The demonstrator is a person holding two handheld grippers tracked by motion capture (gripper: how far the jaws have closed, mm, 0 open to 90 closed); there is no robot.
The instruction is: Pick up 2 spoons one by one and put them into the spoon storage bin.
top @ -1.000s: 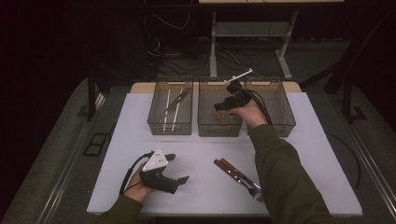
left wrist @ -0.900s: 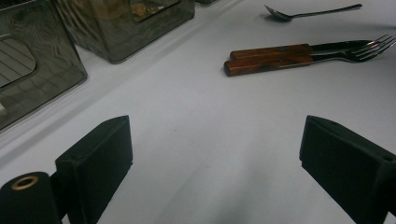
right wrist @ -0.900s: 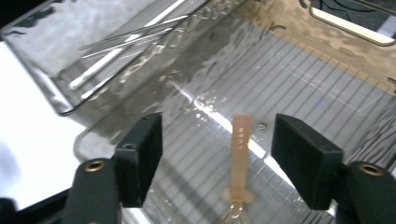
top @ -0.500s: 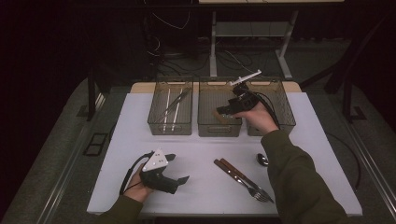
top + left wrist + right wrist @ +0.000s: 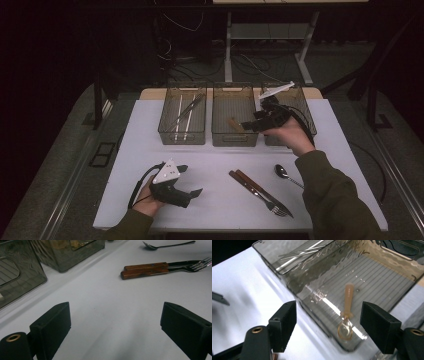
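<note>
Wooden-handled spoon (image 5: 347, 312) lies on the ribbed floor of the middle bin (image 5: 223, 137), its bowl toward the near wall, and that is where my work sits right now. Going from the left: my left gripper (image 5: 186, 181) rests low on the white bench (image 5: 220, 165) near the front edge, and in the left gripper view its jaws stand wide apart with bare bench between them. Behind it, the left bin (image 5: 167, 134) holds a few long thin utensils (image 5: 186, 111) lying lengthwise. Next comes the middle bin with the spoon in it, the brown handle (image 5: 235, 124) showing through the clear wall in the high view. On the bench in front, two wooden-handled pieces (image 5: 250, 181) lie side by side, touching, one ending in fork tines (image 5: 278, 210); a metal spoon (image 5: 287, 174) lies just to their right. My right gripper (image 5: 246, 126) hovers at the near right corner of the middle bin, in front of the right bin (image 5: 306, 102); its jaws have just been opening and now stand apart, gripping nothing, with the spoon seen between them but lying below in the bin, not touched by either pad.
</note>
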